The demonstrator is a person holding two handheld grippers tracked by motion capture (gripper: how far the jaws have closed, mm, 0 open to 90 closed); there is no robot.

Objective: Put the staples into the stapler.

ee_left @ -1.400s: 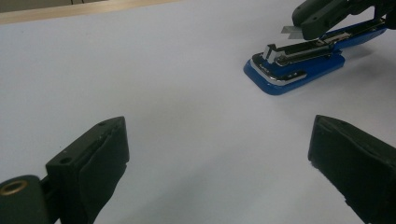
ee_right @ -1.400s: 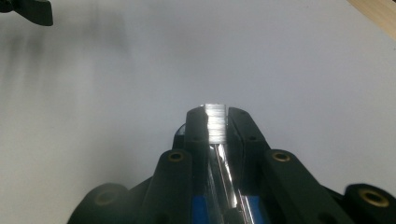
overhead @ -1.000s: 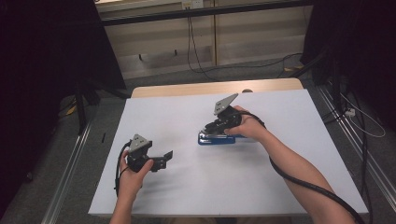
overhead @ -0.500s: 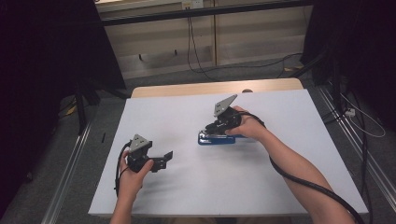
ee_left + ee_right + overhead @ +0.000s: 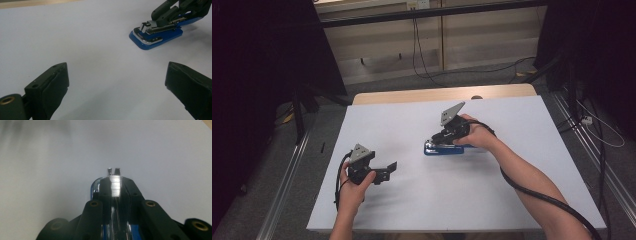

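Observation:
A blue stapler [image 5: 443,149] with a chrome top lies flat near the middle of the white table [image 5: 412,125]. My right gripper [image 5: 438,138] comes at it from the right and is shut on its metal upper arm [image 5: 115,185], jaws pressed to both sides. In the left gripper view the stapler [image 5: 156,35] lies at the upper right with the right gripper [image 5: 162,17] clamped on it. My left gripper [image 5: 389,170] rests low at the front left, well apart from the stapler. It is open [image 5: 117,90], with only bare table between the pads.
The white sheet covers most of the wooden table, whose far edge [image 5: 442,94] shows bare wood. Metal rails [image 5: 287,190] run along both sides on the floor, and cables [image 5: 427,60] lie beyond the table. A black cable [image 5: 532,192] trails along the right forearm.

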